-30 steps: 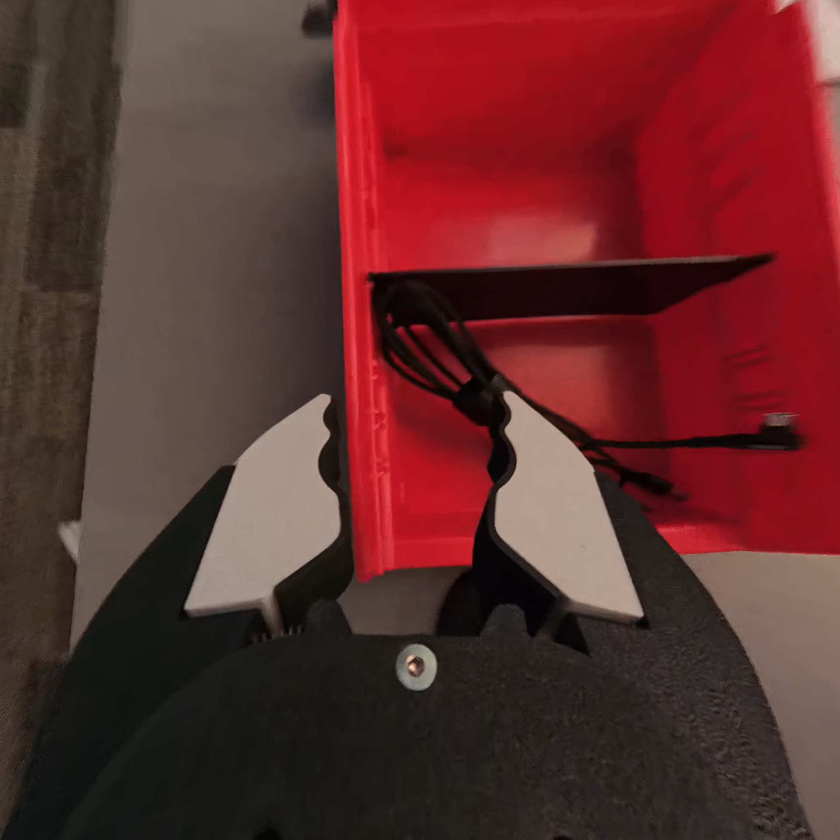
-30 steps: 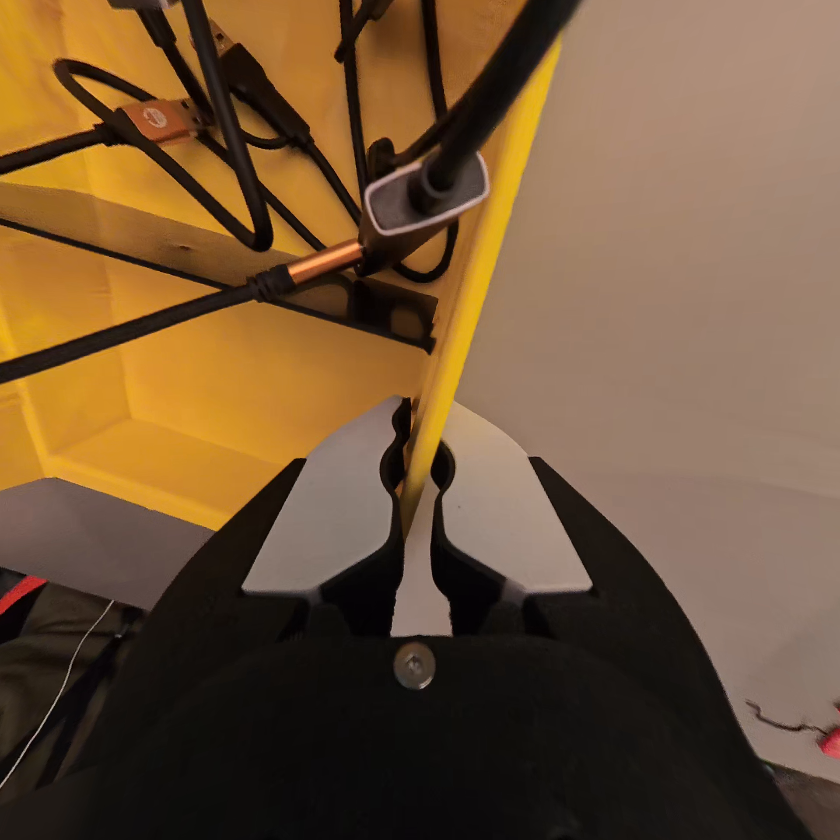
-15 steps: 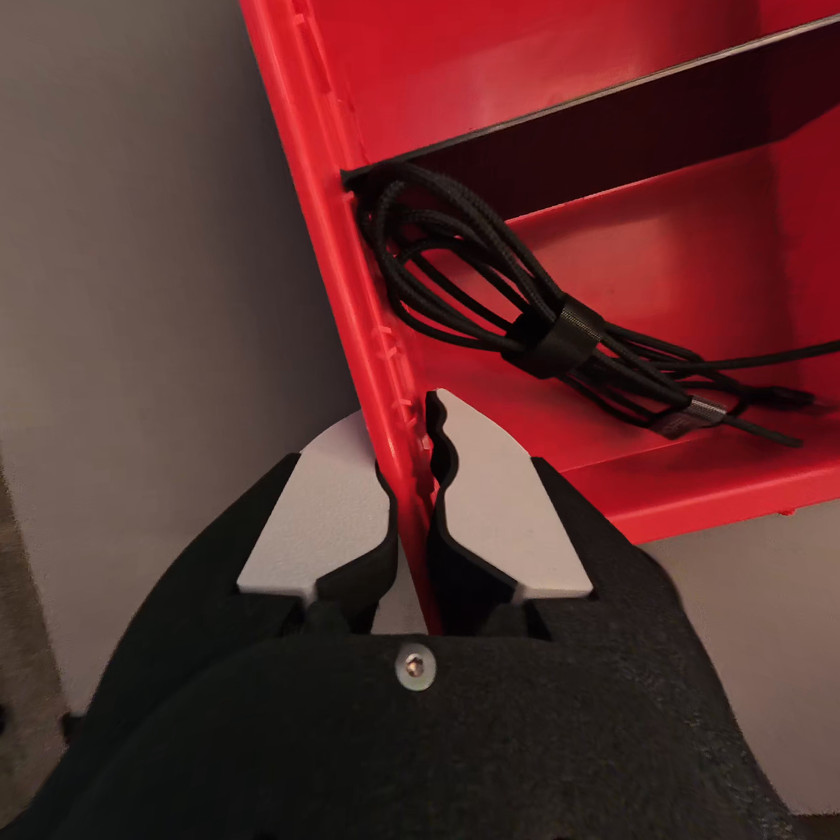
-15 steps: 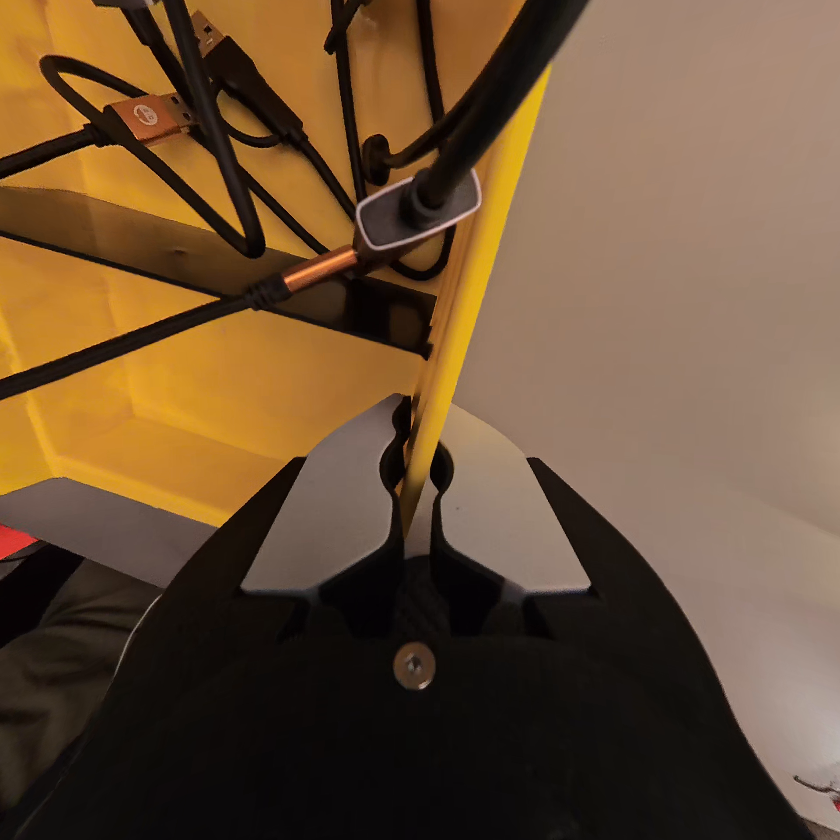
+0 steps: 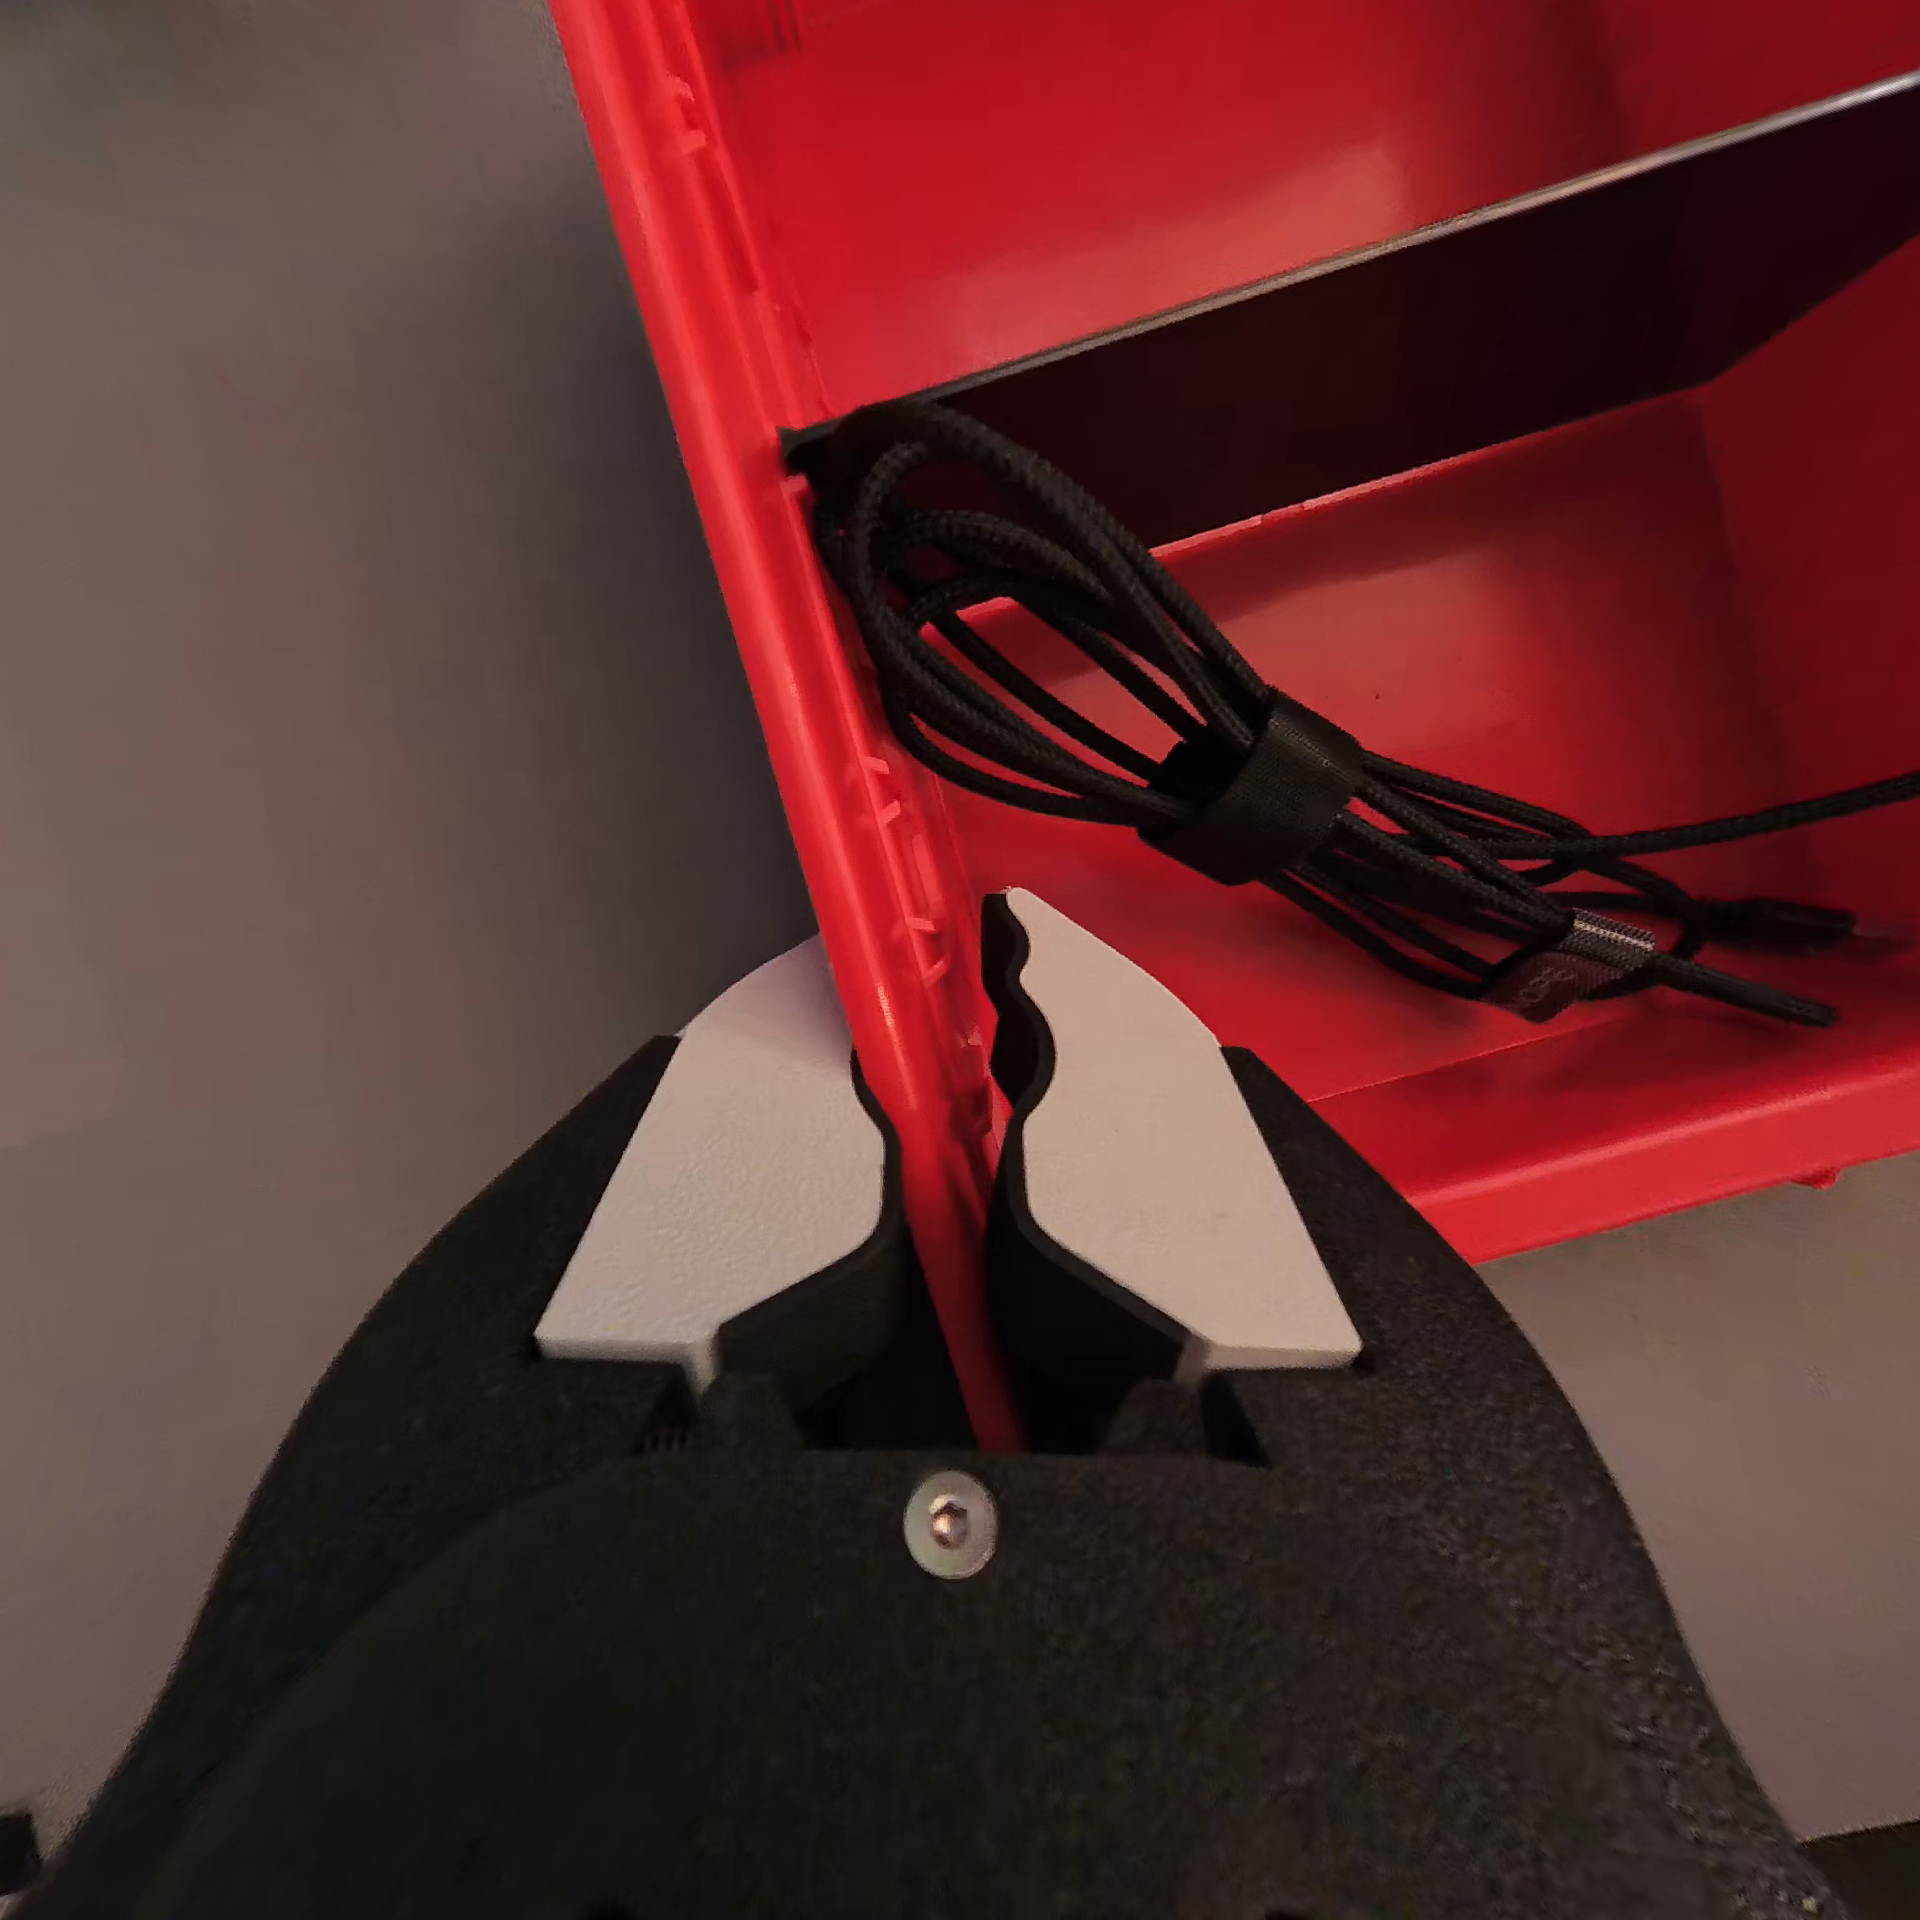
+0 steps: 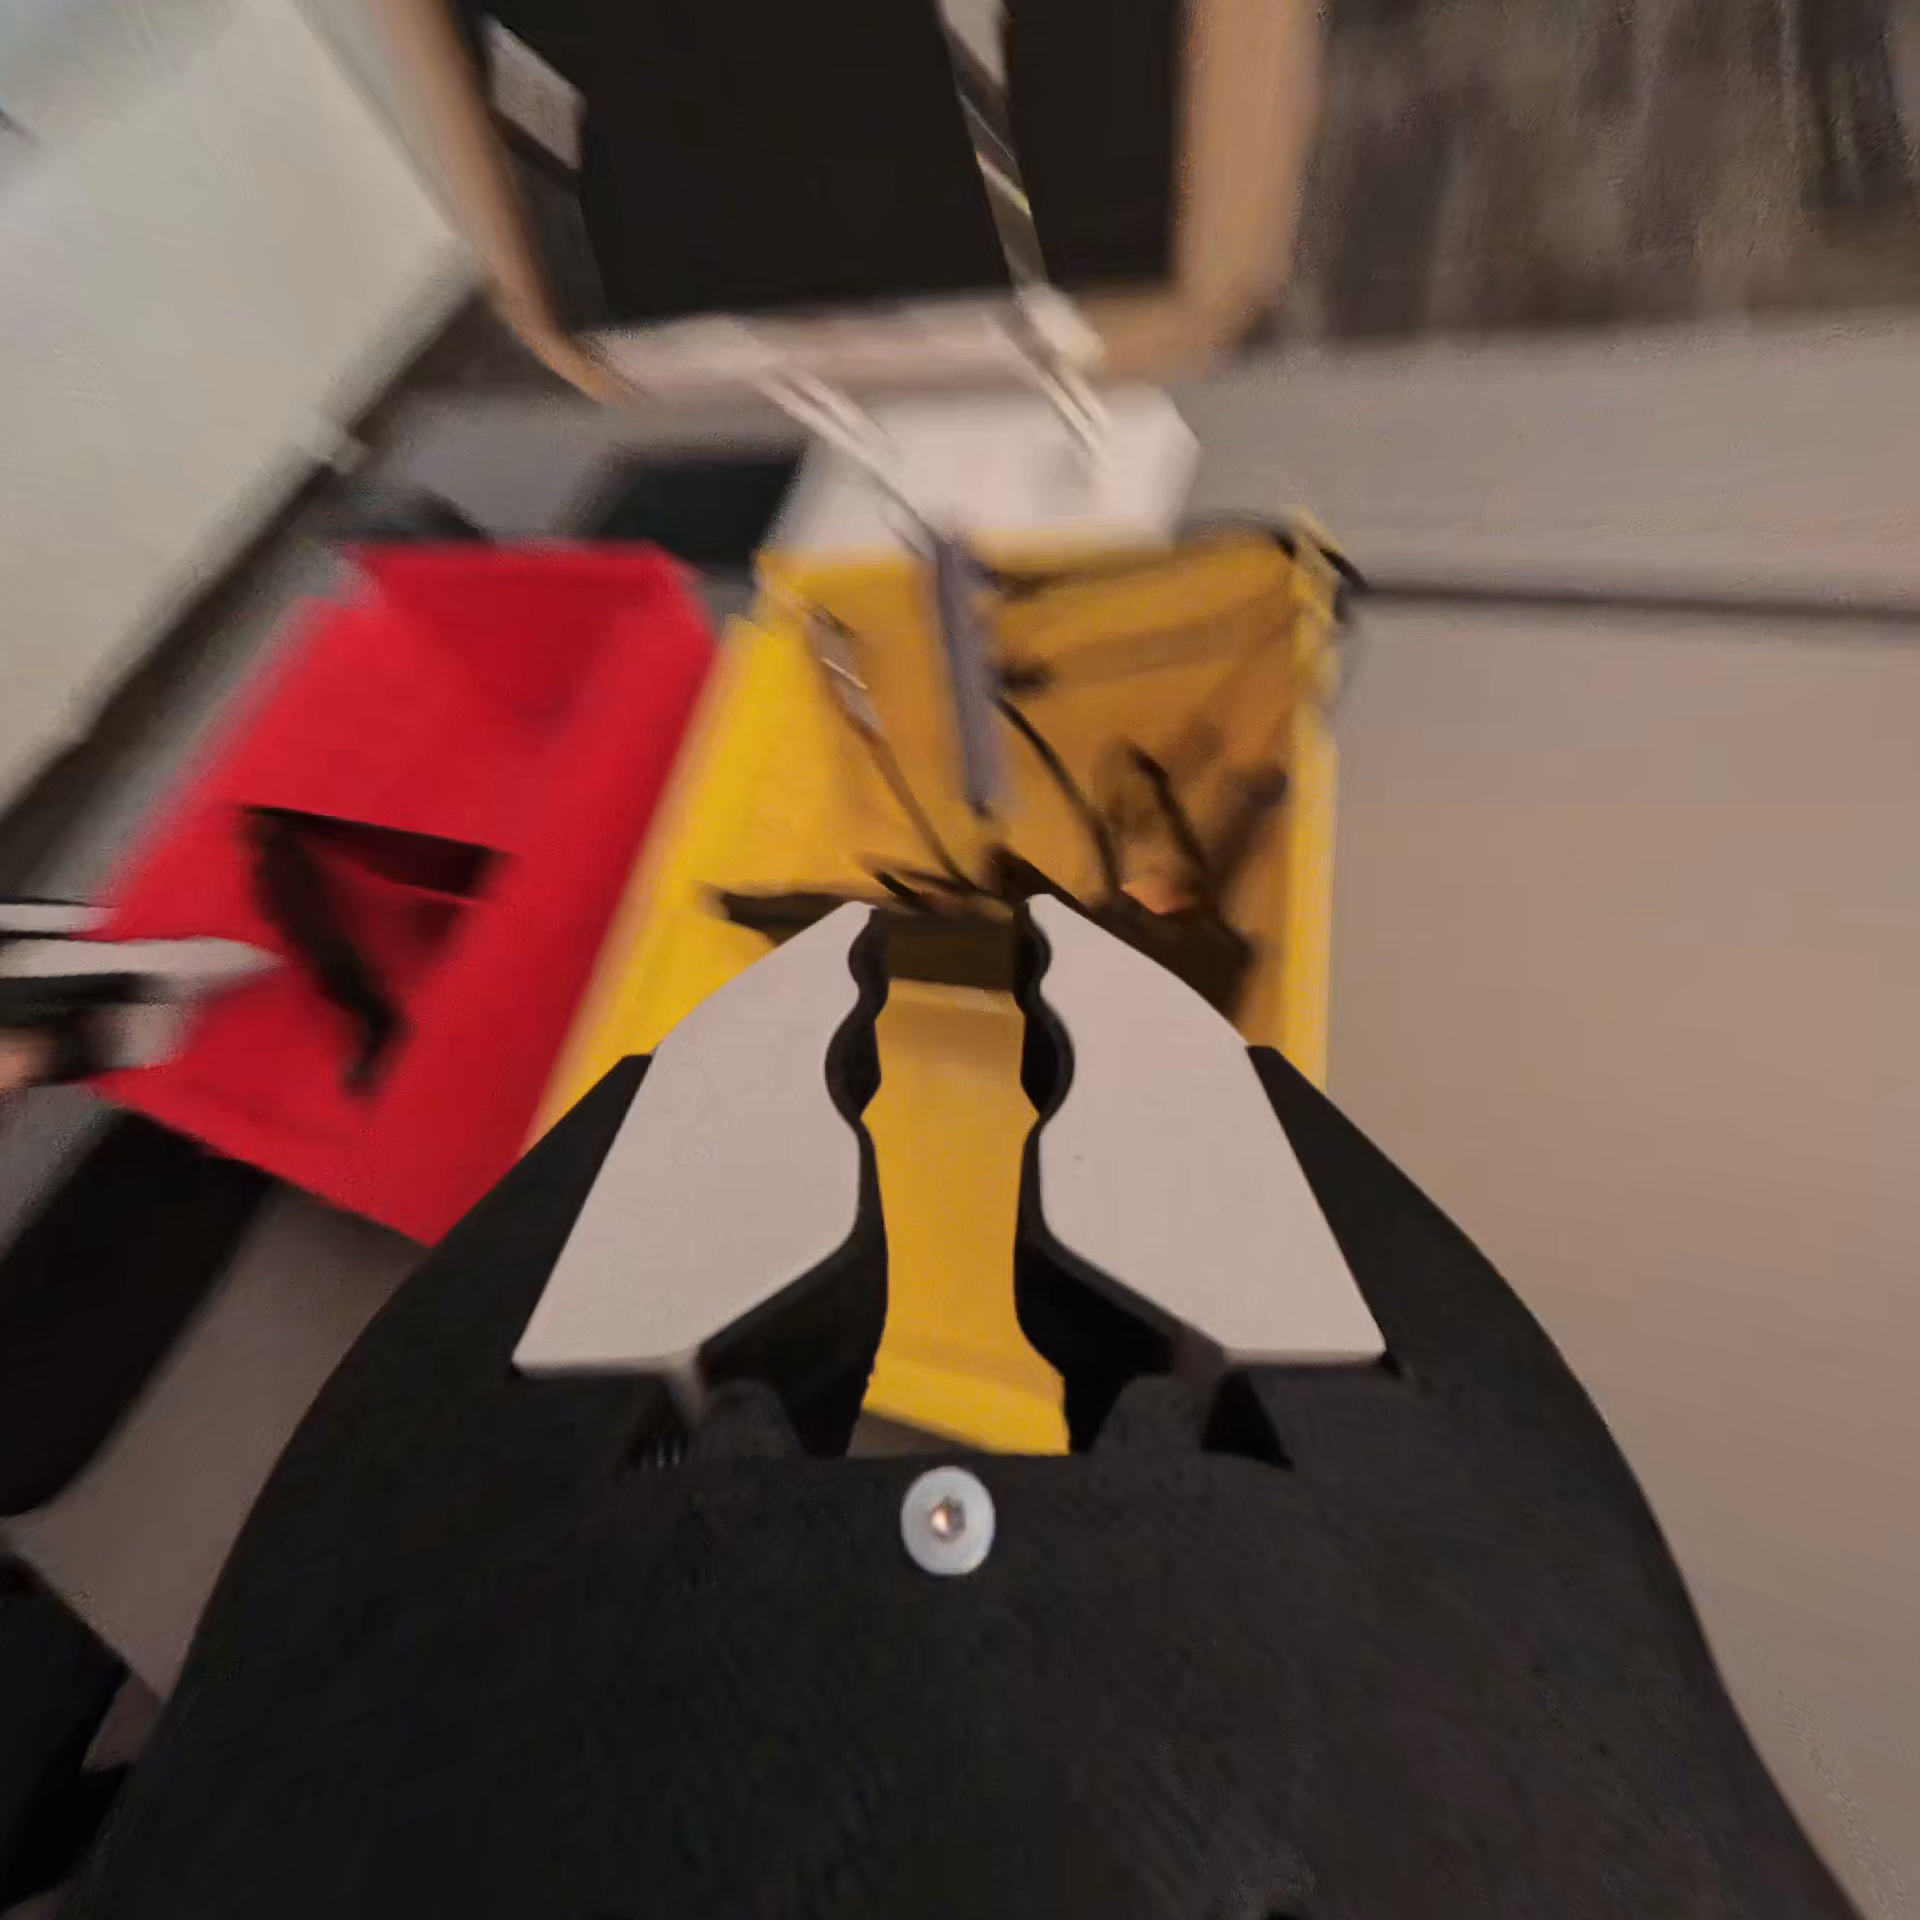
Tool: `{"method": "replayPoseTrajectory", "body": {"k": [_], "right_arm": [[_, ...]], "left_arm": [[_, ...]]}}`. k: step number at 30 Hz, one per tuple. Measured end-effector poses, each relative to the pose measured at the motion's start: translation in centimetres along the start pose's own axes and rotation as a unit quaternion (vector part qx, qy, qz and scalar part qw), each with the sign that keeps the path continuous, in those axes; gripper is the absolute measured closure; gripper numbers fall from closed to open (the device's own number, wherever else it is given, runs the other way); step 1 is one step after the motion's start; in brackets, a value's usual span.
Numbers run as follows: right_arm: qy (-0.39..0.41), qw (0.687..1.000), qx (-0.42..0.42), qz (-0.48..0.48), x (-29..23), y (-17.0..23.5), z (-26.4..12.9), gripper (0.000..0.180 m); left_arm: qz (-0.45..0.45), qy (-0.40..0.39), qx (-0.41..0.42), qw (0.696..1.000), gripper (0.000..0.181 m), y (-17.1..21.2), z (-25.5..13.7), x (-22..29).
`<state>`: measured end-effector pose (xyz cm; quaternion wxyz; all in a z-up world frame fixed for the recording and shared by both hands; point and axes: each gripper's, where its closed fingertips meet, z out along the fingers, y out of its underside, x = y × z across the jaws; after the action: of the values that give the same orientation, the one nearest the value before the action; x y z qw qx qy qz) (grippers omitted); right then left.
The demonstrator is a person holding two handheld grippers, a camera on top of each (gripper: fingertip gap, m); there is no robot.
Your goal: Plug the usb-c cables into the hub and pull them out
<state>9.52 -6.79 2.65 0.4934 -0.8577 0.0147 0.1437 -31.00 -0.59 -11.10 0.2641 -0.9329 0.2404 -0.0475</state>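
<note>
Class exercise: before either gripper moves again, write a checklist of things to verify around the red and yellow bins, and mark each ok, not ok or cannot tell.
1. Left gripper clamped on the red bin side wall: ok.
2. Bundled black cable inside that bin, strap on: ok.
3. Right gripper open and empty: ok.
4. Yellow bin free of the right gripper: ok.
5. Hub located: cannot tell, right wrist view blurred.
</note>
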Motion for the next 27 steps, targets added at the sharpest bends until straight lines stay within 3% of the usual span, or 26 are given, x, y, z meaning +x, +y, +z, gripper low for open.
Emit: {"method": "replayPoseTrajectory", "body": {"k": [2, 3, 5, 8, 13, 18, 22, 27], "right_arm": [[-0.131, 0.985, 0.097, -0.064, -8.7, -1.5, -0.6, 0.152], [-0.189, 0.974, 0.091, -0.084, -12.5, -1.0, 0.1, 0.143], [-0.219, 0.972, -0.035, -0.074, -16.5, 2.0, 3.8, 0.149], [-0.136, 0.971, -0.181, -0.07, -16.1, 5.3, 9.1, 0.155], [-0.084, 0.949, -0.303, -0.026, -16.1, 7.3, 11.7, 0.153], [-0.005, 0.924, -0.38, -0.026, -15.0, 9.9, 13.0, 0.155], [0.023, 0.908, -0.417, 0.028, -15.4, 12.1, 14.6, 0.154], [0.11, 0.886, -0.451, -0.004, -13.9, 13.2, 15.7, 0.169]], "left_arm": [[0.006, 0.011, 0.007, 1.0, 0.17, -0.1, 0.1, 1.0], [0.009, 0.018, 0.013, 1.0, 0.169, -0.2, 0.1, 1.4], [0.001, 0.038, 0.024, 0.999, 0.168, -0.3, 0.0, 2.3], [-0.037, 0.066, 0.055, 0.996, 0.16, -0.1, -0.7, 3.0], [-0.077, 0.081, 0.123, 0.986, 0.147, 0.7, -3.2, 3.4], [-0.053, 0.076, 0.18, 0.979, 0.142, 0.5, -6.2, 4.2], [-0.016, 0.049, 0.192, 0.98, 0.141, 0.5, -8.0, 4.5], [-0.003, 0.062, 0.227, 0.972, 0.145, -0.1, -10.1, 5.5]]}}
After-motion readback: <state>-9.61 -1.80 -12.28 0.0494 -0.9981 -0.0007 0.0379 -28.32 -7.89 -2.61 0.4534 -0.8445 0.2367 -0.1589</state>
